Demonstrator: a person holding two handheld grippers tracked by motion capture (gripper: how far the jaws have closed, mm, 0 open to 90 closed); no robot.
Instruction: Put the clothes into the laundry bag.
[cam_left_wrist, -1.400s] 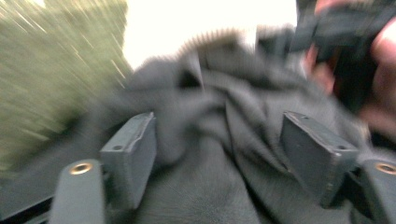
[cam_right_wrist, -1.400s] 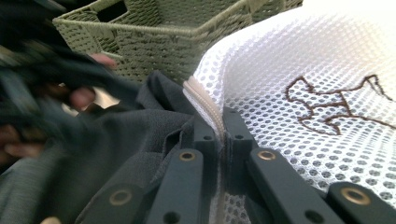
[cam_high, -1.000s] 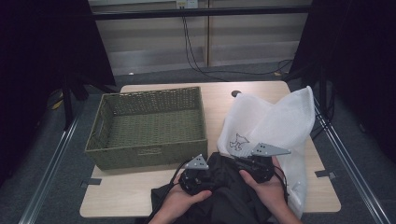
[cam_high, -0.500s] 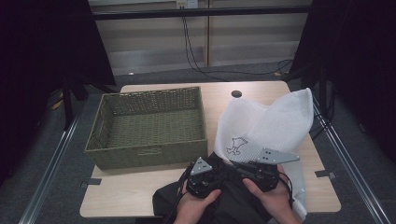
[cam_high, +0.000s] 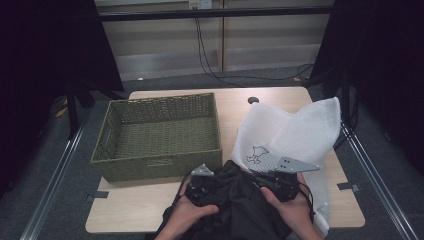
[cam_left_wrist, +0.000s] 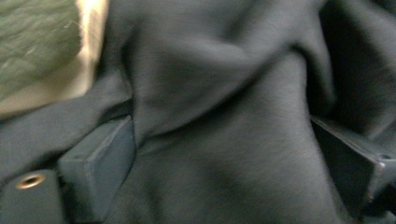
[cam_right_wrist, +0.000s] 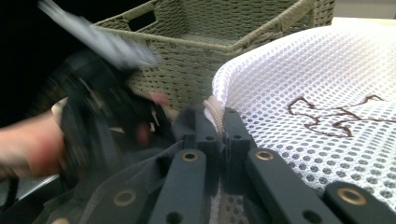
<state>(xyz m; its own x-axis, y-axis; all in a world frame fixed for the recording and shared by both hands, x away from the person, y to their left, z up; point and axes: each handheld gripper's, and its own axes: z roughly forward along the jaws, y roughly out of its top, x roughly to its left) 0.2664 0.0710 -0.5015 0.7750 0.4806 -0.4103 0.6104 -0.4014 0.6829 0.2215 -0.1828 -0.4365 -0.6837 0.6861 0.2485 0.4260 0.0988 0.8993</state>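
Dark garment (cam_high: 240, 205) lay bunched at the table's (cam_high: 150, 210) near edge, between both hands, just beside the white mesh bag (cam_high: 290, 135). Left gripper (cam_left_wrist: 224, 177) had just been opening; jaws stood wide, cloth between them, unpinched. Right gripper (cam_right_wrist: 223, 126) was clamped tight on the mesh bag's rim. Woven basket (cam_high: 160, 135) sat left.

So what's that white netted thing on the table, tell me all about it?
It is a white mesh bag, soft netting full of small round holes, with a dark brown outline figure stitched on it. It lies crumpled on the table's right side, beside the green woven basket. The right tool is shut on its corded edge, with dark cloth against its near end.
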